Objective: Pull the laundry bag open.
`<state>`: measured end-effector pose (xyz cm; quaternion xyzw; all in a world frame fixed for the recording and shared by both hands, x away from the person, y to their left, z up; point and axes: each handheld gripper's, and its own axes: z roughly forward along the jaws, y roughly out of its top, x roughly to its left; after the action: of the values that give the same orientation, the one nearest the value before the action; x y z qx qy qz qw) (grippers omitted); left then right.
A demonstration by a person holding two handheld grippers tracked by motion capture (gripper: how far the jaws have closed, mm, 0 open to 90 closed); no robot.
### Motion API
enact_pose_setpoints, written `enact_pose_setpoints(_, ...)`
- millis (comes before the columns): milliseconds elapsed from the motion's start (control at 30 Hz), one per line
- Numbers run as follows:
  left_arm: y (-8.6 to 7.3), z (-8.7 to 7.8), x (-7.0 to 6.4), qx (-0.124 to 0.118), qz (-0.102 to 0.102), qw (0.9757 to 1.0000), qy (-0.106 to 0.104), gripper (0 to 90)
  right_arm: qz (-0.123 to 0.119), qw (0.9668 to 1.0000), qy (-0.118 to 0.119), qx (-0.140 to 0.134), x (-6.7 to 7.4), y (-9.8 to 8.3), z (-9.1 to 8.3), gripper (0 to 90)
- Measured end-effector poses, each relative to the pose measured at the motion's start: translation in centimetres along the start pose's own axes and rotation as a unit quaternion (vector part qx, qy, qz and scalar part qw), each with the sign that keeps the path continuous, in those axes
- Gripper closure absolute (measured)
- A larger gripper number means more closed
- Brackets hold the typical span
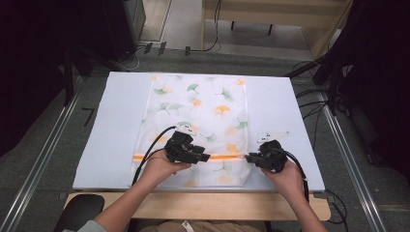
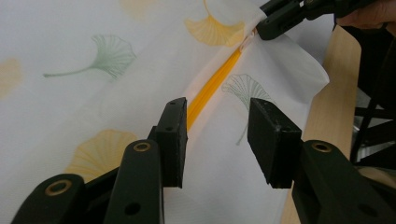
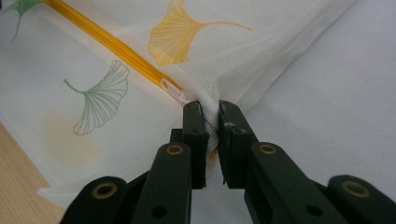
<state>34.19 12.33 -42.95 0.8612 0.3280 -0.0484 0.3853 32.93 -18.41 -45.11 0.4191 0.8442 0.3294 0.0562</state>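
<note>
Nearest the lens, the right tool (image 3: pixel 210 140) is clenched on the mesh laundry bag (image 1: pixel 198 111) beside the zipper pull (image 3: pixel 173 90) at lower centre, while the left tool (image 2: pixel 217 140), released, straddles the orange zipper (image 2: pixel 212 86), so unzipping looks barely begun on the desk (image 1: pixel 111 135).

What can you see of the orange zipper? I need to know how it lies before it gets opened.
The orange zipper is a thin, closed band of plastic-looking teeth running straight across the near part of a white mesh bag printed with ginkgo leaves. Its white pull tab lies flat at the end by the right gripper, whose fingers pinch the bag's edge there. The left gripper straddles the zipper farther along, fingers apart.
</note>
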Motion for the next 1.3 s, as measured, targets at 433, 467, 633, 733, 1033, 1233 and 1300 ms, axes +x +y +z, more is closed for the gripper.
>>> enact_pose_setpoints(433, 0.5, 2.5, -0.8, 0.008, 0.007, 0.9994, -0.032, 58.9, -0.001, 0.9998, 0.018, -0.011, 0.2, 0.4, -0.8, 84.1)
enact_pose_setpoints(467, 0.6, 2.6, -0.7, 0.008, 0.002, 0.9992, -0.040, 58.9, -0.002, 0.9998, 0.019, -0.011, 0.2, 0.5, -0.9, 84.1)
enact_pose_setpoints(633, 1.0, 3.2, -1.2, -0.003, 0.019, 0.9991, -0.038, 53.7, -0.004, 0.9997, 0.020, -0.014, 0.3, 0.6, -1.1, 84.2)
enact_pose_setpoints(733, 1.3, 3.4, -1.7, 0.001, 0.039, 0.9989, -0.026, 50.2, -0.006, 0.9997, 0.021, -0.015, 0.3, 0.6, -1.1, 84.2)
enact_pose_setpoints(1033, 2.1, 4.3, -2.6, 0.011, 0.036, 0.9983, -0.044, 60.5, -0.004, 0.9996, 0.025, -0.015, 0.4, 0.6, -1.3, 84.1)
enact_pose_setpoints(1233, 3.0, 5.2, -3.7, 0.019, 0.056, 0.9977, -0.033, 65.4, -0.006, 0.9995, 0.027, -0.016, 0.5, 0.7, -1.4, 84.0)
enact_pose_setpoints(1300, 3.1, 5.6, -3.8, 0.021, 0.059, 0.9972, -0.040, 65.7, -0.009, 0.9994, 0.027, -0.019, 0.4, 0.7, -1.5, 84.0)
